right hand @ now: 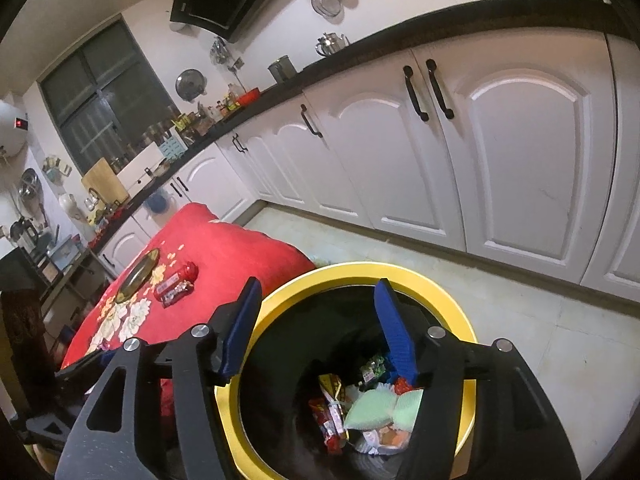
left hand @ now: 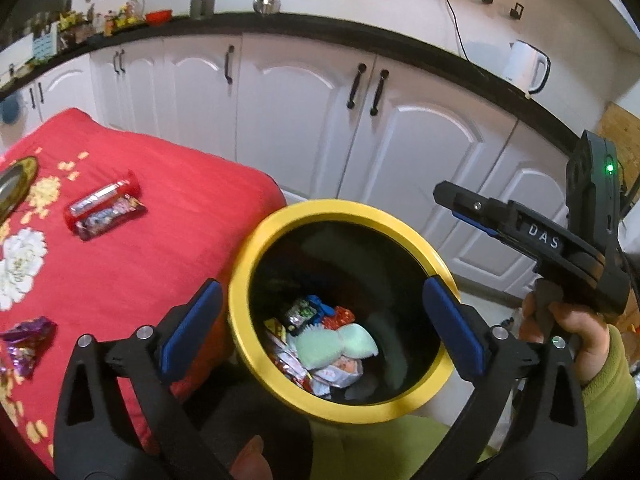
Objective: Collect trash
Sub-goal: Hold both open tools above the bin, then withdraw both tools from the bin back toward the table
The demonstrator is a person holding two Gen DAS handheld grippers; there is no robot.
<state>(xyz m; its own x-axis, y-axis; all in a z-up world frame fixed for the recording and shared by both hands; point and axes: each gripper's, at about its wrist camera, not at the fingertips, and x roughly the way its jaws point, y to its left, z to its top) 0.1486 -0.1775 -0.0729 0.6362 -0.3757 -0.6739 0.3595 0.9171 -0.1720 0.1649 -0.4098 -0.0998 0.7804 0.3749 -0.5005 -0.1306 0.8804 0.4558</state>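
The bin (left hand: 340,216) is showing a smooth, matt yellow plastic rim around a dark inside wall. Crinkled glossy foil wrappers (left hand: 296,316) and a soft pale-green cloth (left hand: 336,344) are lying in it. On the left, red cloth (left hand: 160,240) with a printed flower pattern is looking matt. Far off, white cabinet doors (left hand: 420,148) are shining faintly, with a dark glossy countertop (left hand: 320,26) above.

Spread tongs (left hand: 322,324) over bin (left hand: 280,220)
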